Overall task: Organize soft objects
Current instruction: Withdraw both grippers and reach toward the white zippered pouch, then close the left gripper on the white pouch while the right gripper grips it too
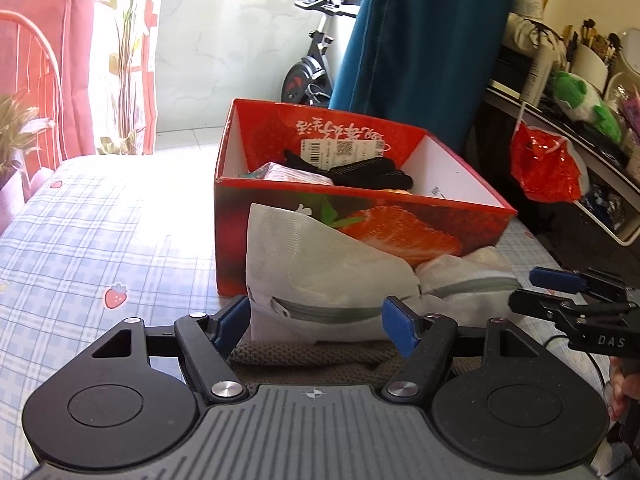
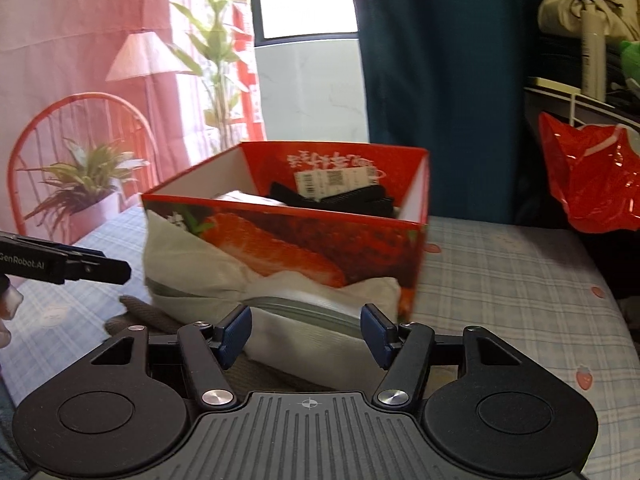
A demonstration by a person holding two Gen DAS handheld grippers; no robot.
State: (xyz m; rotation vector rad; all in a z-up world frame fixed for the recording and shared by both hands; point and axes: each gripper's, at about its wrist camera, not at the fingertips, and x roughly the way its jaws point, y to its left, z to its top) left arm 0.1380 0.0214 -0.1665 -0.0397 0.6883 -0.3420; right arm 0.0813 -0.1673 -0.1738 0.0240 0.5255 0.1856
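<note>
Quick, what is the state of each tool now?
Left tool: open, white mesh bag between its fingers, not gripped.
Right tool: open, at the same bag, not gripped.

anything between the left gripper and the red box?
Yes: a white zip pouch leans against the red box, right ahead of the open left gripper. A brown knit piece lies nearer still. Left wrist view.

Open bedsheet [image 1: 100, 240] left of the red box [image 1: 280, 248], free for passage; likewise a clear strip [image 2: 520, 300] to its right. Direct path ahead blocked by the white mesh pouch [image 1: 320, 272] leaning on the box's near wall, with a brown knitted cloth [image 1: 304, 354] under it. Box top open, though part-filled by black gloves [image 1: 360, 172]. Right flank hemmed in by a hanging red bag [image 1: 544, 164]
</note>
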